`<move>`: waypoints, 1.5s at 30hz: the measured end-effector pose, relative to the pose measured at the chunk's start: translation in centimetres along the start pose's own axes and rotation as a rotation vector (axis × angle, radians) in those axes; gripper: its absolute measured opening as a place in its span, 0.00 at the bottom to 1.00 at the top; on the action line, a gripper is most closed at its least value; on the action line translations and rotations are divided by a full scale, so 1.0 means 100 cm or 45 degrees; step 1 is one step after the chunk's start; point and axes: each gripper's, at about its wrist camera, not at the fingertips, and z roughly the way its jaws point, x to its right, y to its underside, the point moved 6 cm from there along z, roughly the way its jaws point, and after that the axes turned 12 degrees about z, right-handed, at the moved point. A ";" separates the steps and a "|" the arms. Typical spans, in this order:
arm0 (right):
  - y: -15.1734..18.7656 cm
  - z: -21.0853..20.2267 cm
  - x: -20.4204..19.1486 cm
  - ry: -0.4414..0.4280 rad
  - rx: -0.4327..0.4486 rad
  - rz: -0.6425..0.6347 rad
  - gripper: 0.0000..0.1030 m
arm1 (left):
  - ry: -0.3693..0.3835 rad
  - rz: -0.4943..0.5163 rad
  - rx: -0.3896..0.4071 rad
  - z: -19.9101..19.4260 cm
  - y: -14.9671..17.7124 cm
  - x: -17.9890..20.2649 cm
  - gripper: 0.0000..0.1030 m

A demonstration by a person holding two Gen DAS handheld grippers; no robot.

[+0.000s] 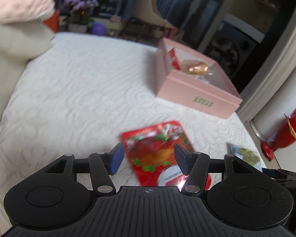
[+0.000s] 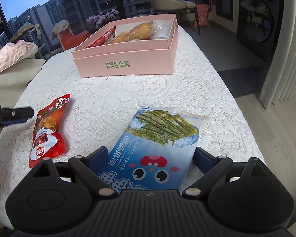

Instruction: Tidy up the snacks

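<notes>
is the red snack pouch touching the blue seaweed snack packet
Apart: the right wrist view shows bare white lace tablecloth between the red snack pouch and blue seaweed snack packet.

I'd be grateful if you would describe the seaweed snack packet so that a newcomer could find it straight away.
Start at the white lace-covered table, where an open pink box sits toward the far end. Nearer the camera lie two loose packets; the blue seaweed packet lies between the right gripper's open jaws. Unlike the red packet beside it, it is blue, showing green strips and a cartoon face.
</notes>
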 end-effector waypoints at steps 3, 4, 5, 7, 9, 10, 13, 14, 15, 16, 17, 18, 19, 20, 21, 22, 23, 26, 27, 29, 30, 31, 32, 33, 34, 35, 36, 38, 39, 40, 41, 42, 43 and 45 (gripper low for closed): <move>0.004 0.002 -0.005 0.023 0.024 -0.043 0.96 | 0.069 -0.037 -0.047 0.011 0.008 0.005 0.60; 0.006 0.003 -0.007 0.034 0.032 -0.065 0.96 | 0.082 -0.030 -0.060 0.015 0.009 0.010 0.60; 0.008 0.004 -0.009 0.048 0.041 -0.087 0.97 | 0.094 -0.014 -0.065 0.017 0.009 0.016 0.60; 0.011 0.006 -0.013 0.078 0.057 -0.131 0.97 | 0.132 0.017 -0.073 0.023 0.006 0.029 0.60; 0.013 0.007 -0.015 0.092 0.070 -0.155 0.98 | 0.184 0.030 -0.077 0.026 0.001 0.041 0.60; 0.013 0.007 -0.015 0.091 0.075 -0.153 0.98 | 0.209 0.035 -0.079 0.028 -0.001 0.047 0.60; 0.012 0.007 -0.014 0.084 0.079 -0.153 0.98 | 0.285 0.067 -0.085 0.029 -0.007 0.065 0.60; 0.012 0.007 -0.013 0.081 0.081 -0.153 0.98 | 0.294 0.088 -0.086 0.029 -0.007 0.070 0.60; 0.012 0.007 -0.013 0.079 0.084 -0.155 0.98 | 0.298 0.112 -0.089 0.029 -0.008 0.074 0.60; 0.013 0.007 -0.013 0.077 0.087 -0.156 0.98 | 0.292 0.133 -0.092 0.030 -0.007 0.078 0.60; 0.013 0.007 -0.013 0.076 0.090 -0.158 0.98 | 0.273 0.157 -0.094 0.030 -0.006 0.079 0.60; 0.013 0.007 -0.013 0.074 0.093 -0.159 0.98 | 0.246 0.185 -0.096 0.031 -0.005 0.080 0.60; 0.014 0.007 -0.013 0.072 0.096 -0.159 0.98 | 0.220 0.211 -0.098 0.031 -0.004 0.081 0.60; 0.014 0.007 -0.013 0.071 0.098 -0.159 0.98 | 0.197 0.233 -0.102 0.031 -0.003 0.081 0.60; 0.014 0.007 -0.012 0.071 0.102 -0.161 0.99 | 0.178 0.255 -0.106 0.032 -0.001 0.083 0.60; 0.015 0.007 -0.012 0.070 0.106 -0.161 0.99 | 0.165 0.270 -0.109 0.032 -0.001 0.083 0.60; 0.015 0.007 -0.012 0.069 0.110 -0.160 0.99 | 0.153 0.287 -0.110 0.033 0.000 0.083 0.60; 0.015 0.007 -0.012 0.068 0.121 -0.162 0.99 | 0.142 0.318 -0.121 0.034 0.002 0.086 0.60; 0.015 0.008 -0.012 0.066 0.123 -0.163 0.99 | 0.145 0.324 -0.125 0.033 0.003 0.087 0.60; 0.014 0.009 -0.012 0.068 0.120 -0.162 0.99 | 0.144 0.336 -0.135 0.034 0.005 0.088 0.60; 0.013 0.009 -0.012 0.069 0.115 -0.159 0.99 | 0.137 0.343 -0.138 0.034 0.005 0.088 0.60; 0.012 0.009 -0.012 0.071 0.111 -0.155 0.99 | 0.131 0.350 -0.137 0.034 0.006 0.089 0.60; 0.012 0.009 -0.012 0.072 0.107 -0.156 0.99 | 0.128 0.352 -0.136 0.035 0.006 0.088 0.60; 0.011 0.010 -0.013 0.074 0.104 -0.160 0.99 | 0.126 0.351 -0.136 0.034 0.006 0.088 0.60; 0.010 0.009 -0.013 0.073 0.100 -0.164 0.99 | 0.122 0.351 -0.136 0.034 0.006 0.087 0.60; 0.010 0.009 -0.012 0.073 0.097 -0.165 0.97 | 0.118 0.351 -0.135 0.034 0.006 0.087 0.60; 0.008 0.007 -0.012 0.073 0.096 -0.160 0.95 | 0.115 0.351 -0.133 0.033 0.006 0.086 0.60; 0.004 0.003 -0.009 0.085 0.111 -0.136 0.93 | 0.110 0.348 -0.127 0.032 0.005 0.084 0.60; 0.001 0.000 -0.008 0.089 0.124 -0.127 0.93 | 0.108 0.340 -0.119 0.031 0.004 0.082 0.60; 0.000 -0.003 -0.007 0.092 0.132 -0.125 0.93 | 0.106 0.327 -0.107 0.029 0.002 0.081 0.60; -0.002 -0.005 -0.007 0.094 0.136 -0.132 0.93 | 0.107 0.311 -0.091 0.026 0.000 0.079 0.59; -0.003 -0.008 -0.007 0.099 0.138 -0.142 0.93 | 0.119 0.301 -0.074 0.022 -0.003 0.080 0.59; -0.003 -0.010 -0.006 0.105 0.138 -0.150 0.93 | 0.142 0.295 -0.057 0.019 -0.006 0.083 0.59; -0.007 -0.017 0.002 0.122 0.154 -0.138 0.93 | 0.223 0.282 -0.051 0.015 -0.010 0.094 0.59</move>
